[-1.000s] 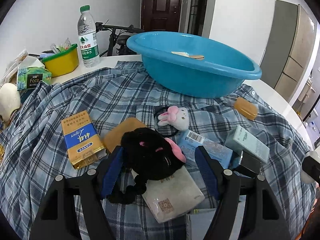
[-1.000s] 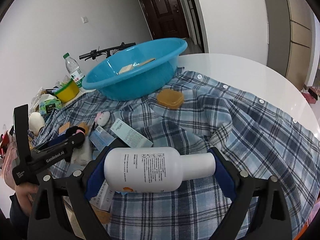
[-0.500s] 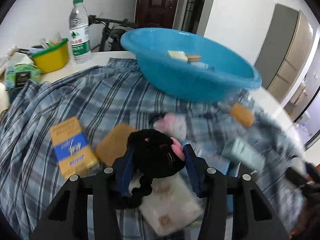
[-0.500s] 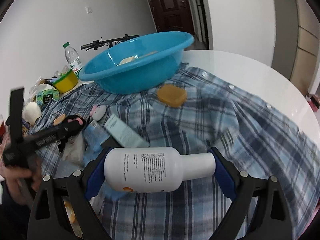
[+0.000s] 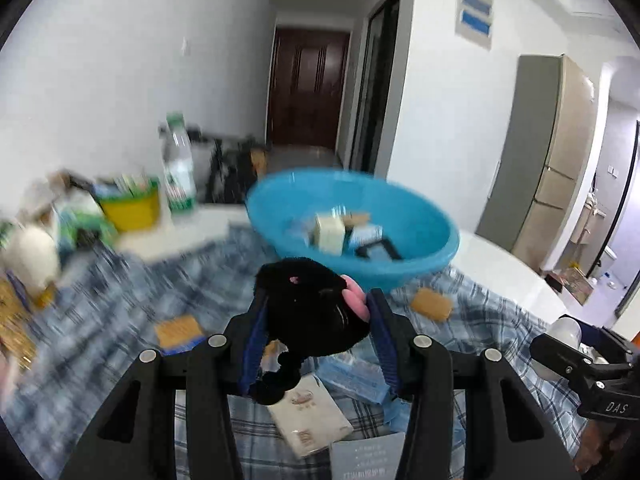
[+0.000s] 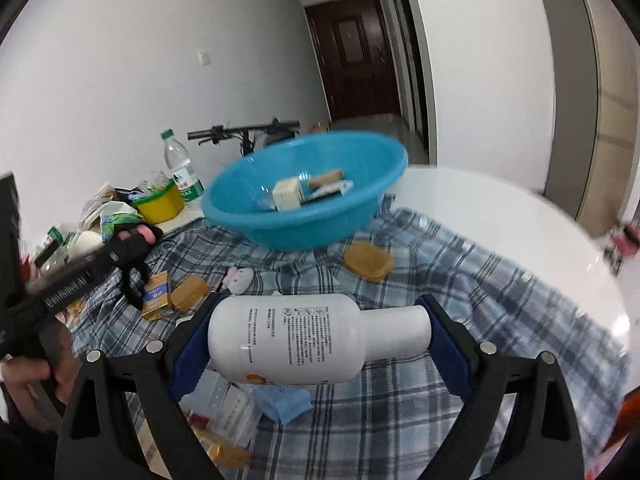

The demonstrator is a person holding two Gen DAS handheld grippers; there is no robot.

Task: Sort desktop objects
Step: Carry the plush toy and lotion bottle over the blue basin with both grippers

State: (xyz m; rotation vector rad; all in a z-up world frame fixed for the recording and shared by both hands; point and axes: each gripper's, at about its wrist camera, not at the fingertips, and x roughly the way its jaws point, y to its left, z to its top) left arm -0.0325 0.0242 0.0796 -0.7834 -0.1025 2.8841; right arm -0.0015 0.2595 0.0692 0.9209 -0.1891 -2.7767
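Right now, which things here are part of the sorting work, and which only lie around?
In the job:
black plush toy, held by left gripper
white bottle, held by right gripper
blue basin

Lying about:
water bottle
yellow tub
bicycle handlebar

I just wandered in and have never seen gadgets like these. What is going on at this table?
A person is tidying a cluttered table with a handheld gripper in each hand. The left gripper is clamped on a black plush toy, lifted above the plaid shirt. The right gripper holds a white bottle sideways. A blue basin beyond them already contains a few small boxes.
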